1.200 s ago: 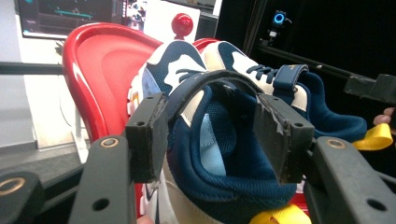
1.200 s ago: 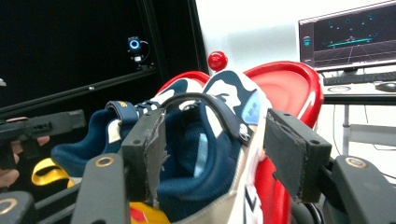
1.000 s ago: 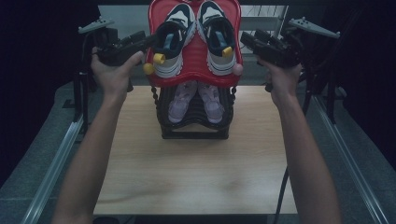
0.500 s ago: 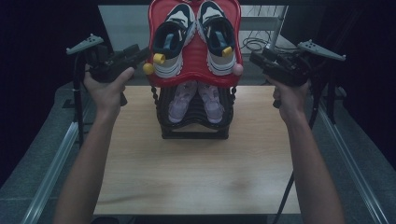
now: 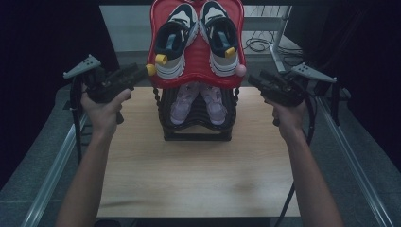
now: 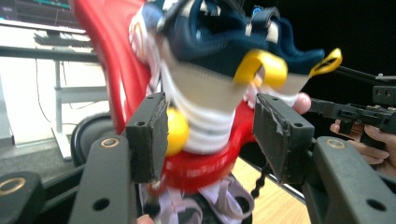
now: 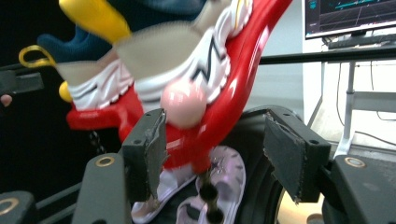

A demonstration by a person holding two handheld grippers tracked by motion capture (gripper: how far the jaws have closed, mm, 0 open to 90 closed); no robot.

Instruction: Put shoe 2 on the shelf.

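Your left claw (image 5: 142, 74) is spread wide with nothing pinched. In the left gripper view its pads sit on either side of the near left corner of the glossy red moulded plastic shoe tray (image 5: 198, 73), just at the small yellow ball knob (image 5: 151, 70) on that corner. Whether a pad touches the knob I cannot tell.

The tray is tilted, up on top of the black ribbed plastic shoe rack (image 5: 196, 127), which stands at the middle of the worktop's (image 5: 198, 175) far edge. On the tray lies a pair of navy, white and beige trainers with yellow heel loops (image 5: 196, 40); beneath, on the black rack, a pair of pale lilac trainers (image 5: 198, 101).

Your right claw (image 5: 253, 80) is spread too, empty, its pads straddling the tray's near right corner by the pale pink ball knob (image 5: 240, 71).

Expect the tray to be stiff, light and slick; the load on it is soft and loose, so the shoes could slide if it tips further. Take it by the rim just beside each knob, both sides at once, where the lip gives the pads something to bite, and keep the two corners at the same height.
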